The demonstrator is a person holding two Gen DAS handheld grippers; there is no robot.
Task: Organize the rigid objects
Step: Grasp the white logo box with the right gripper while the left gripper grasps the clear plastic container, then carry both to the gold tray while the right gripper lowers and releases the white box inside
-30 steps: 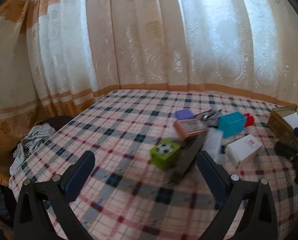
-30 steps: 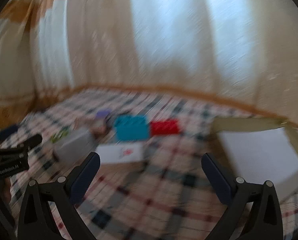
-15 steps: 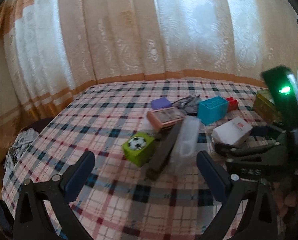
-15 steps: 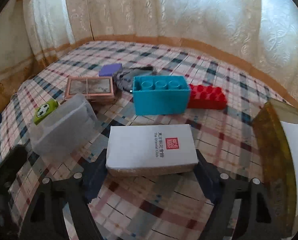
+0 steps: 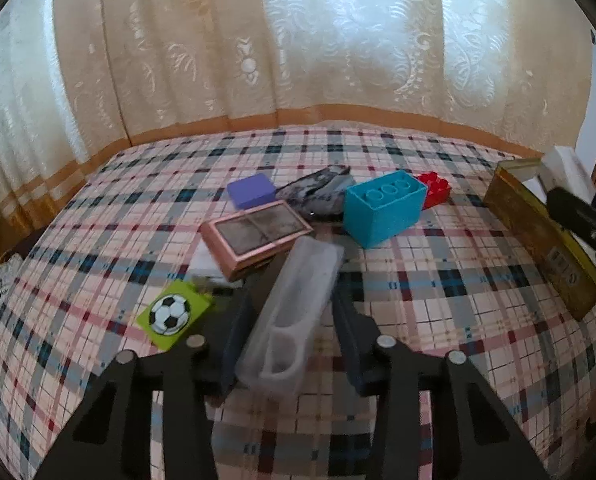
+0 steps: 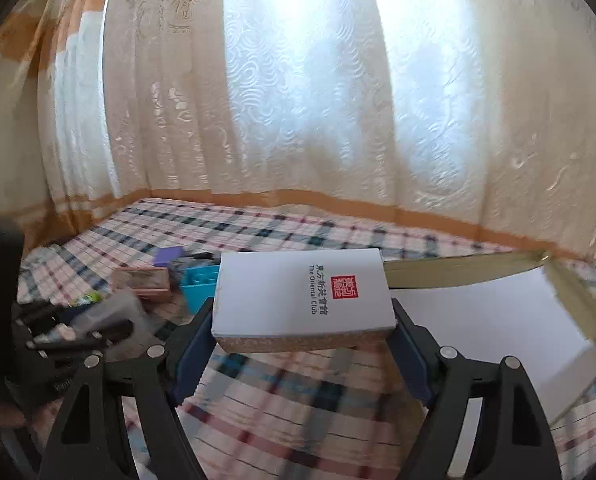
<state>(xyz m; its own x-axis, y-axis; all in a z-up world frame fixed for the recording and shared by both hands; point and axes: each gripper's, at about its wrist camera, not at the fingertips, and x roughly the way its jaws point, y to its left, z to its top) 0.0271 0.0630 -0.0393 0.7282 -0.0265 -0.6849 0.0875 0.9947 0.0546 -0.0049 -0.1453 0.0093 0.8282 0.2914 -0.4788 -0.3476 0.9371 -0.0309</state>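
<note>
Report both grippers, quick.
Left gripper: jaws closing around the clear case, not yet gripping.
Right gripper: shut on the white box.

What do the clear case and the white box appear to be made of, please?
Clear case: probably frosted, translucent plastic; the plaid shows dimly through its walls. White box: likely matte card with printed lettering and a speckled, cork-like base edge.

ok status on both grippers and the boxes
Left gripper jaws closing around clear plastic case. Right gripper shut on white box, lifted. Gold tray just beyond.
</note>
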